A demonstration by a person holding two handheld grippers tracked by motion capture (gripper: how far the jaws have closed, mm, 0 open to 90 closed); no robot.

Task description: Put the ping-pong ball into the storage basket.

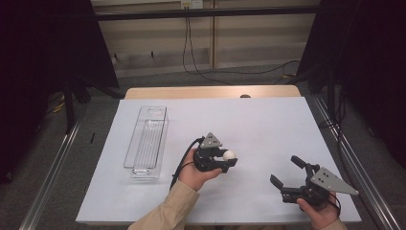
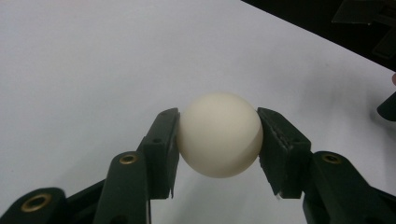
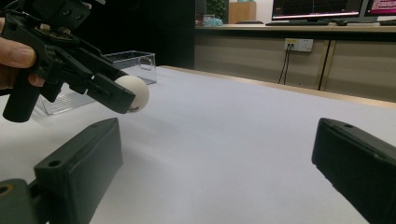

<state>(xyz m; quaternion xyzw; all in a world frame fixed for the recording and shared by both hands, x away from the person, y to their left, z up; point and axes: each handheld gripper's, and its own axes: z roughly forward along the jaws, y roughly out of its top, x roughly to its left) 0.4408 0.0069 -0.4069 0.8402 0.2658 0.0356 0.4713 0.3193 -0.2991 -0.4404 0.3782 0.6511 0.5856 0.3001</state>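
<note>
A cream-white ball (image 2: 219, 134) sits between black jaws of the left gripper (image 1: 225, 160); the right gripper (image 1: 287, 172) is black with a grey plate, the table (image 1: 268, 124) plain white, the bin (image 1: 146, 141) clear

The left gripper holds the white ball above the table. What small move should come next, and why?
Probably carry the ball leftward toward the clear bin. The left gripper already has it pinched between both fingers and off the white table, and the bin looks like the only container there. The right gripper rests open, holding nothing.
</note>
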